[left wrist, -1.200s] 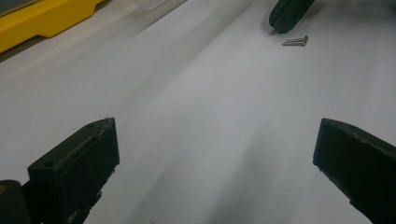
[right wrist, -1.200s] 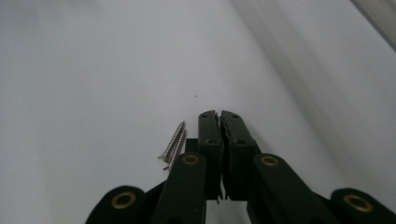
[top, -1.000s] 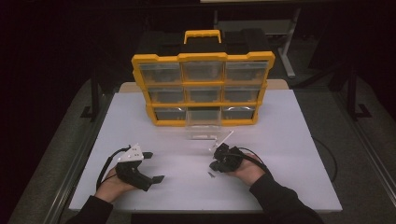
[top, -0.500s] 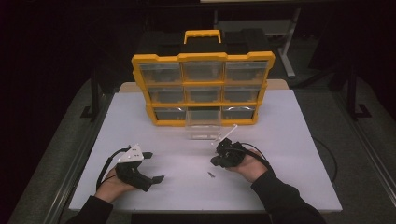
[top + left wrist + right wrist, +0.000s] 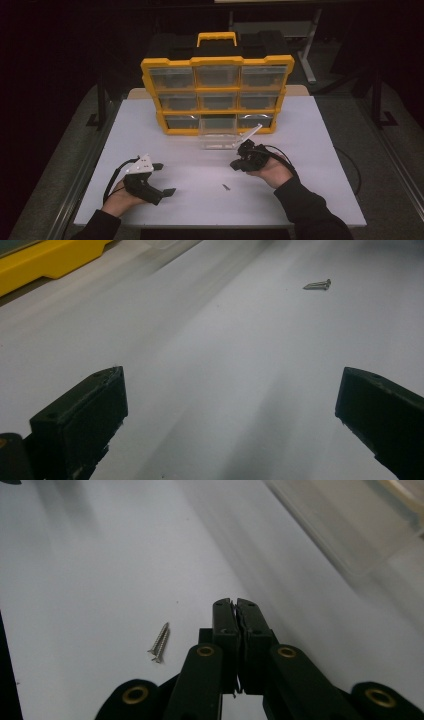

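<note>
My right gripper (image 5: 235, 164) (image 5: 235, 602) hovers just above the white table, in front of a clear drawer (image 5: 217, 140) (image 5: 350, 530) that stands pulled out on the table. Its jaws are shut, and a thin threaded sliver that looks like a screw sits in the seam between the pads. Two small screws (image 5: 160, 642) lie side by side on the table to its left, a dark speck (image 5: 226, 187) from above, also visible as screws (image 5: 317, 285) far off. My left gripper (image 5: 165, 178) (image 5: 230, 405) rests open at the front left with nothing between its fingers.
A yellow organiser (image 5: 217, 95) (image 5: 50, 262) with several clear drawers stands upright at the back of the white table (image 5: 310, 165); its bottom middle slot is open. Dark floor and metal frames surround the table.
My right gripper has lifted off the table and moved back toward the clear drawer, uncovering the screws that lie where it was. The left gripper has stayed put.
</note>
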The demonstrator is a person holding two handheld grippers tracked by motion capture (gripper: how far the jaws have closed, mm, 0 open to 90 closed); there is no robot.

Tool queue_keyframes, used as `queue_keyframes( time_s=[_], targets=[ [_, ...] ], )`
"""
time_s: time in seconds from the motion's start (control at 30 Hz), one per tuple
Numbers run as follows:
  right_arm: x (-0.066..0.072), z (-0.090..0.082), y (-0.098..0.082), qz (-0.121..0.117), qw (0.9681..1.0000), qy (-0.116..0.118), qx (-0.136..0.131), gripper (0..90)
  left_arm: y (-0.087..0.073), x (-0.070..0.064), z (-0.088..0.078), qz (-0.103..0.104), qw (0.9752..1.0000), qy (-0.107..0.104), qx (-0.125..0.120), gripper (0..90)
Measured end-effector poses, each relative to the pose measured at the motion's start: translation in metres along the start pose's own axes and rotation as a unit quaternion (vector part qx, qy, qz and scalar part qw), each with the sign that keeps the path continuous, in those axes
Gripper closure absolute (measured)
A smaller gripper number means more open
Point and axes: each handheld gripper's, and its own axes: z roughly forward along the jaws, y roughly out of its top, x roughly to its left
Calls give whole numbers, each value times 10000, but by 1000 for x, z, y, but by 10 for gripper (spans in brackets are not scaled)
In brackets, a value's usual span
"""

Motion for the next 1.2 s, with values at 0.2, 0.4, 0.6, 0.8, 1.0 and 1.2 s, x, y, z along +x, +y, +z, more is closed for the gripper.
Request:
queue_keyframes(
  time_s=[0.2, 0.4, 0.6, 0.8, 1.0, 1.2],
  targets=[
    [-8, -12, 2, 84, 9999, -64, -49, 868, 0, 1, 0, -81, 10000, -8, 21, 0],
    [-13, -20, 2, 104, 9999, -94, -82, 868, 1, 1, 0, -83, 10000, 2, 22, 0],
    [-18, -28, 4, 112, 9998, -113, -145, 868, 1, 1, -1, -145, 9999, -19, -38, 0],
    [-26, -41, 7, 161, 9994, -170, -241, 868, 1, 0, 0, -118, 9999, -14, -39, 0],
    [-31, -49, 9, 212, 9991, -190, -300, 868, 0, 0, 0, -60, 10000, 18, -19, 0],
    [-40, -62, 17, 238, 9985, -214, -453, 867, 0, 0, 1, -45, 10000, 38, -2, 0]
  ],
)
